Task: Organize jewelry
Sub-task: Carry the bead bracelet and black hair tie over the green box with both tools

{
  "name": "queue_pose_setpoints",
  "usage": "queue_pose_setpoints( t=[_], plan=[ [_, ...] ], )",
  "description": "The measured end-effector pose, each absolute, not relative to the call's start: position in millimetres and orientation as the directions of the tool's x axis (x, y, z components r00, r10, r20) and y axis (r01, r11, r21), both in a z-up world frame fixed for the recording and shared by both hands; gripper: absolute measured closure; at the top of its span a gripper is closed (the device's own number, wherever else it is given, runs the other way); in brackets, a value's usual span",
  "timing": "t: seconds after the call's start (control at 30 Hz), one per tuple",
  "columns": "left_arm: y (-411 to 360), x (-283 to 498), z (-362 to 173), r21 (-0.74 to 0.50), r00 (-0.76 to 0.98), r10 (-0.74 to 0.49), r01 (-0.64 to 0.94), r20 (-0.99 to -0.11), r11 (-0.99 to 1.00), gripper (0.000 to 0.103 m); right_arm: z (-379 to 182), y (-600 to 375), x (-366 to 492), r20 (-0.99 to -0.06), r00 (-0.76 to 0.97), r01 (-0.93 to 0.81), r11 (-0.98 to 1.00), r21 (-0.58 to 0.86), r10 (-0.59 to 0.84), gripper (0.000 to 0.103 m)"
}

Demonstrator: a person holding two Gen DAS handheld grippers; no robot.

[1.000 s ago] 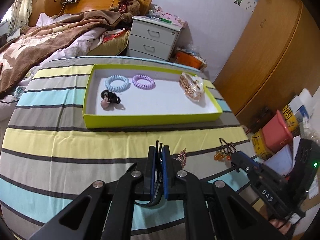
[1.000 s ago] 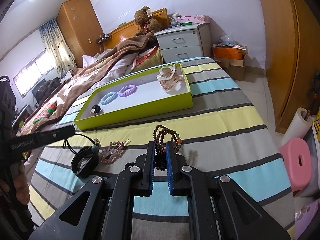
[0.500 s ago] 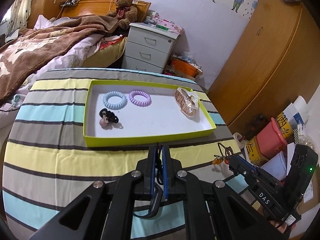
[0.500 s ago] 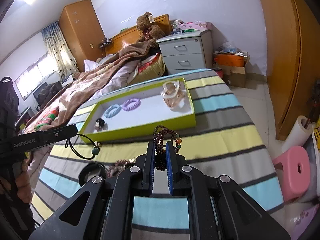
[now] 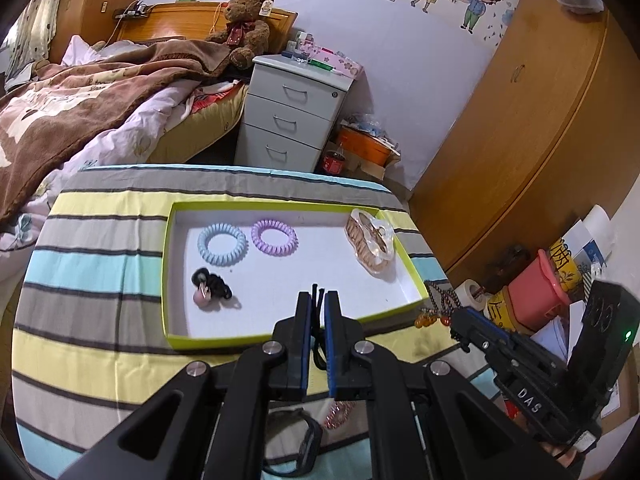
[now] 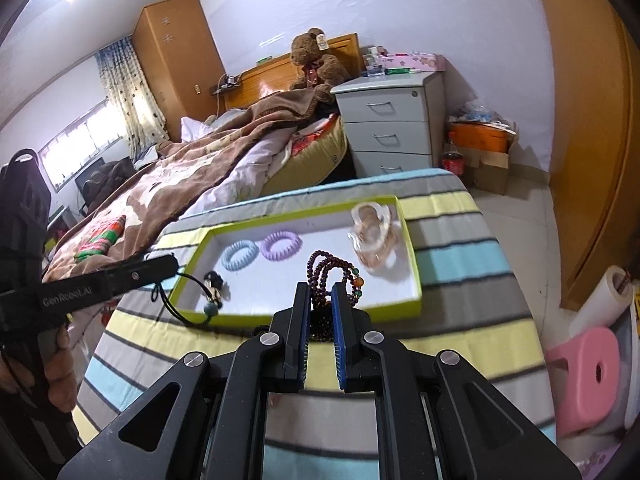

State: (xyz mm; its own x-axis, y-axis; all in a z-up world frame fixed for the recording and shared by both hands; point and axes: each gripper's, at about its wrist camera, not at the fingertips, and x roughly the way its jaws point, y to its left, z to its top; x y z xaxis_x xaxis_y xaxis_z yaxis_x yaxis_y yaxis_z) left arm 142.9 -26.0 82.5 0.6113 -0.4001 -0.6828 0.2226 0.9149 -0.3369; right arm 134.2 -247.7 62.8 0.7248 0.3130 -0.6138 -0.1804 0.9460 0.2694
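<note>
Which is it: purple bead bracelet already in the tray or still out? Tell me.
Out. The purple bead bracelet hangs clamped in the right tool, lifted off the striped cloth before the tray.

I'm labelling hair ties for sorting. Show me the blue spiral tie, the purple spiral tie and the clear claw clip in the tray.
blue spiral tie (image 5: 222, 244): left wrist view, on its coiled ring, lower left side.
purple spiral tie (image 5: 274, 237): left wrist view, on its coiled ring.
clear claw clip (image 5: 370, 242): left wrist view, on its amber-toothed body.
</note>
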Motion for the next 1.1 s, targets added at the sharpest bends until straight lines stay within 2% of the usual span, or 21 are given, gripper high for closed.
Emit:
queue_pose_setpoints(
  t=[0.23,0.7,1.1],
  plan=[
    [-23,168,79,-0.347,0.601,-0.400,0.208,-0.692,0.914,0.096,66,-235,174,-0.625,0.706,-0.214,0.941,0.261,0.333,0.092],
    [-20,210,50,-0.379,0.557,-0.407,0.171,-0.724,0.909,0.096,39,-217,253,-0.708,0.628,-0.211,0.947,0.243,0.322,0.092],
    [-18,227,32,-0.341,0.547,-0.363,0.147,-0.754,0.929,0.096,17,-203,279,-0.761,0.588,-0.214,0.960,0.181,0.274,0.092]
  ],
)
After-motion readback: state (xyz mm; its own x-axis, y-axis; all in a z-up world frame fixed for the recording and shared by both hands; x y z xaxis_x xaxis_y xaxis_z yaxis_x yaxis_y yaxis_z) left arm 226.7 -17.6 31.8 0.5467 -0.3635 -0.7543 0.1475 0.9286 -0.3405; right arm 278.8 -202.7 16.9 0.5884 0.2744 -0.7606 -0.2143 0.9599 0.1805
